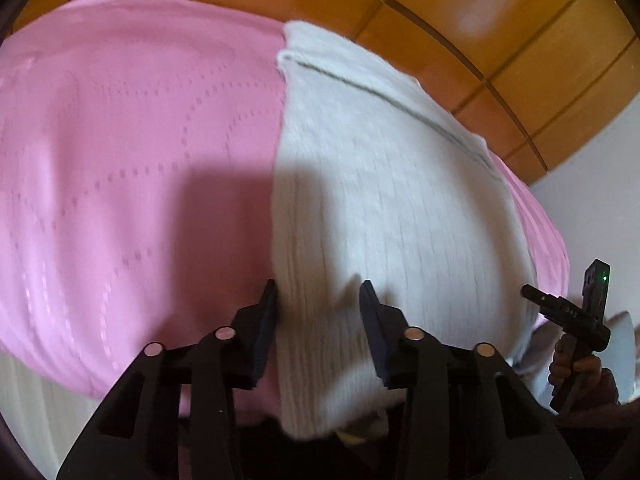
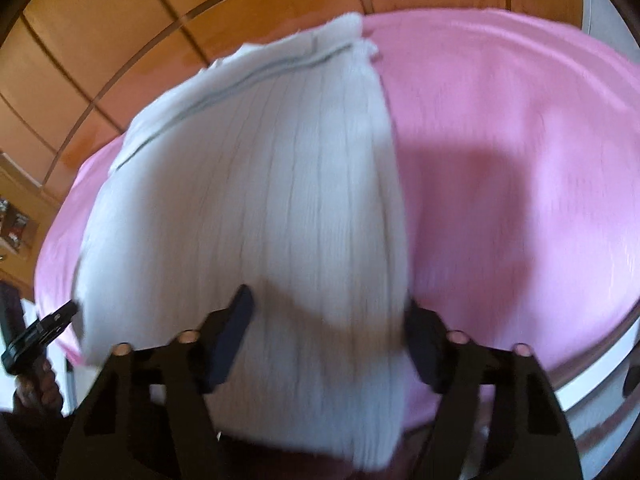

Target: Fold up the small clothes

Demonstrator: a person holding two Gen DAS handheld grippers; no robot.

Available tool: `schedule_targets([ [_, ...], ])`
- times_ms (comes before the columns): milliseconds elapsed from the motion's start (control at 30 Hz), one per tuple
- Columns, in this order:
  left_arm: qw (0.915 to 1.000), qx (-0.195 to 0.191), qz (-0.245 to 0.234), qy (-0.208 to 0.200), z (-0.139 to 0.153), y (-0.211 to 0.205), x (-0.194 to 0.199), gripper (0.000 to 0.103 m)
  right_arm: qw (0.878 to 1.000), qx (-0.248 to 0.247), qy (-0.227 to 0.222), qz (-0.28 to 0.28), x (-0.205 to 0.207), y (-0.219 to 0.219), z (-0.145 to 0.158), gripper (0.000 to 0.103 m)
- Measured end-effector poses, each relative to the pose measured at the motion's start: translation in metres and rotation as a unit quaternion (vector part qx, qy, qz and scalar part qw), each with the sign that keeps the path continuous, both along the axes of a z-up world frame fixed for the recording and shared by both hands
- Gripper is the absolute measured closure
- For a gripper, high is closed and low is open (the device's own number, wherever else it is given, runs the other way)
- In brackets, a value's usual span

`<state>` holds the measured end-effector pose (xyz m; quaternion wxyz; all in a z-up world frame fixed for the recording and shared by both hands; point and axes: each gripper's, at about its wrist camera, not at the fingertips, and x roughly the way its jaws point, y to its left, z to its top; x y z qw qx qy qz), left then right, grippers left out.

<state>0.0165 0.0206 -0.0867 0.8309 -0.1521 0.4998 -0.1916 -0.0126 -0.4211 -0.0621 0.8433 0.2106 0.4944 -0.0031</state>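
A white ribbed garment [image 1: 384,200] lies folded lengthwise on a pink cloth [image 1: 120,160]; it also shows in the right wrist view [image 2: 256,200]. My left gripper [image 1: 318,300] is open over the garment's near left edge, one finger on each side of that edge. My right gripper [image 2: 328,312] is open wide, spanning the garment's near right part. The right gripper shows at the right edge of the left wrist view [image 1: 568,312]; the left gripper shows at the left edge of the right wrist view [image 2: 40,332].
The pink cloth [image 2: 520,160] covers a rounded surface. Brown floor tiles [image 1: 500,40] lie beyond it. A white wall [image 1: 600,200] is at the right. A white rim [image 2: 600,380] edges the surface at the near right.
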Motion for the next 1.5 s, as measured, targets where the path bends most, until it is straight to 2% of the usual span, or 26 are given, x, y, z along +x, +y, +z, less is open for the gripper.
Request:
schedule_targets([
  [33,1.0,0.003,-0.007,0.003,0.0,-0.002,-0.002,0.077,1.0,0.007,0.006,0.001,-0.005,0.001,0.0,0.061],
  [67,0.9998,0.007,-0.019,0.007,-0.001,-0.005,-0.004,0.088,1.0,0.018,0.009,0.003,-0.006,0.001,0.0,0.078],
  [133,0.9995,0.01,-0.031,0.002,0.002,-0.007,-0.005,0.092,0.999,0.04,0.008,0.009,-0.004,0.001,0.005,0.09],
  [233,0.999,-0.025,-0.037,-0.01,0.017,-0.004,0.0,0.093,0.997,0.065,-0.023,0.018,0.008,0.003,0.022,0.091],
  [300,0.9974,-0.065,-0.027,-0.018,0.029,0.002,0.009,0.093,0.996,0.079,-0.042,0.018,0.016,0.002,0.031,0.091],
  [433,0.9931,-0.115,-0.006,-0.025,0.042,0.006,0.036,0.093,0.99,0.119,-0.08,-0.006,0.042,-0.007,0.047,0.091],
  [567,0.99,-0.139,0.012,-0.022,0.047,0.0,0.075,0.093,0.987,0.123,-0.089,-0.044,0.066,-0.025,0.049,0.091],
  [733,0.99,-0.126,0.064,0.001,0.042,-0.007,0.141,0.093,0.985,0.125,-0.07,-0.093,0.108,-0.052,0.036,0.091],
  [800,0.9919,-0.102,0.075,-0.005,0.044,-0.012,0.16,0.092,0.985,0.126,-0.068,-0.099,0.117,-0.059,0.034,0.09],
  [833,0.9922,-0.087,0.09,-0.001,0.045,-0.013,0.169,0.091,0.983,0.14,-0.07,-0.098,0.121,-0.063,0.034,0.083],
  [867,0.9918,-0.086,0.094,0.001,0.044,-0.01,0.172,0.076,0.981,0.151,-0.074,-0.098,0.122,-0.065,0.035,0.06],
  [900,0.9907,-0.094,0.098,-0.002,0.045,-0.006,0.175,0.055,0.979,0.151,-0.086,-0.103,0.119,-0.067,0.039,0.043],
  [933,0.9896,-0.1,0.103,-0.007,0.045,-0.002,0.174,0.048,0.978,0.144,-0.103,-0.111,0.111,-0.07,0.043,0.016],
  [967,0.9886,-0.102,0.109,-0.016,0.046,0.004,0.17,0.044,0.977,0.134,-0.115,-0.117,0.107,-0.073,0.047,0.009],
  [1133,0.9922,-0.092,0.083,-0.014,0.027,0.025,0.145,0.043,0.979,0.121,-0.112,-0.115,0.074,-0.084,0.044,0.006],
  [1200,0.9938,-0.087,0.067,-0.015,0.021,0.026,0.133,0.034,0.983,0.107,-0.104,-0.103,0.062,-0.08,0.037,0.006],
  [1267,0.9954,-0.077,0.053,-0.017,0.013,0.023,0.119,0.034,0.989,0.081,-0.091,-0.089,0.055,-0.071,0.028,0.006],
  [1367,0.9969,-0.067,0.035,-0.023,0.007,0.007,0.114,0.034,0.994,0.036,-0.08,-0.062,0.064,-0.05,0.017,0.007],
  [1400,0.9972,-0.061,0.034,-0.027,0.008,0.004,0.114,0.034,0.995,0.022,-0.08,-0.056,0.07,-0.044,0.014,0.009],
  [1467,0.9974,-0.055,0.03,-0.037,0.008,-0.007,0.121,0.034,0.996,0.003,-0.08,-0.044,0.085,-0.033,0.011,0.025],
  [1500,0.9977,-0.049,0.03,-0.035,0.008,-0.013,0.125,0.038,0.996,-0.006,-0.078,-0.044,0.092,-0.03,0.01,0.029],
])
